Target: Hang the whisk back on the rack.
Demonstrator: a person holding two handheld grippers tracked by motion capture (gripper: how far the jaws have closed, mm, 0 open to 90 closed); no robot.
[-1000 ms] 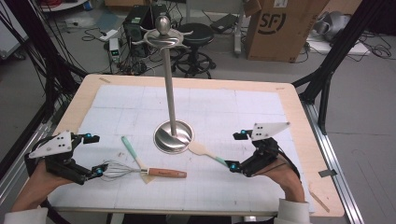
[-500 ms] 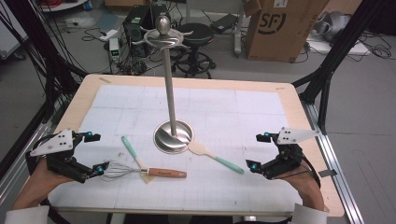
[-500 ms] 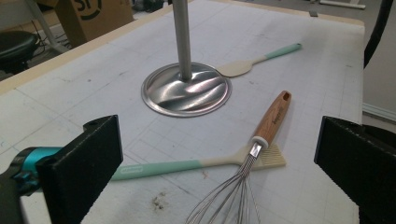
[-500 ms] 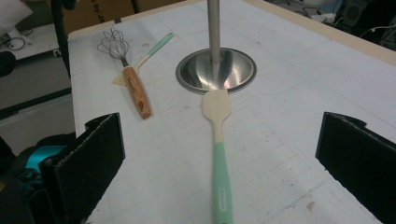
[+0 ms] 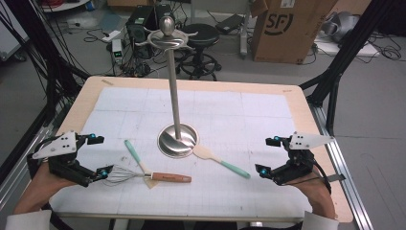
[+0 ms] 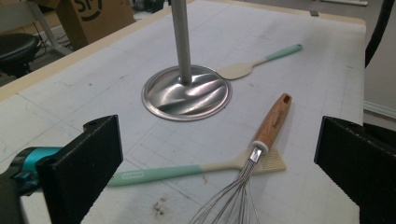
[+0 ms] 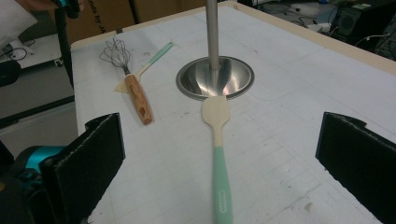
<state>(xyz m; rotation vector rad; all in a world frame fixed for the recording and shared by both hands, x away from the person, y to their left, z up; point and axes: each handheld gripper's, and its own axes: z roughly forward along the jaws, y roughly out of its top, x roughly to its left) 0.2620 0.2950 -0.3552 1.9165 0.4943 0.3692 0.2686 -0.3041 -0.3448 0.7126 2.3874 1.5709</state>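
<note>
A steel utensil stand (image 5: 177, 140) with hooks at its top rises from a round base mid-table. A wire whisk (image 5: 143, 176) with a wooden handle lies in front of it, across a teal-handled slotted spatula (image 5: 135, 155). A second teal-handled spatula (image 5: 222, 162) lies with its blade at the base's rim. My left gripper (image 5: 99, 155) is open at the table's left, its jaws either side of the whisk's wires (image 6: 224, 200). My right gripper (image 5: 267, 155) is open just right of the second spatula's handle (image 7: 222, 186), holding nothing.
A white gridded mat (image 5: 249, 120) covers the wooden table. Beyond the far edge stand a cardboard box (image 5: 287, 28), a black stool (image 5: 201, 36) and cables on the floor. Black frame posts flank the table.
My right gripper has drawn back to the right, away from the end of the second spatula's handle. The spatula lies where it was. The left gripper has barely moved.
</note>
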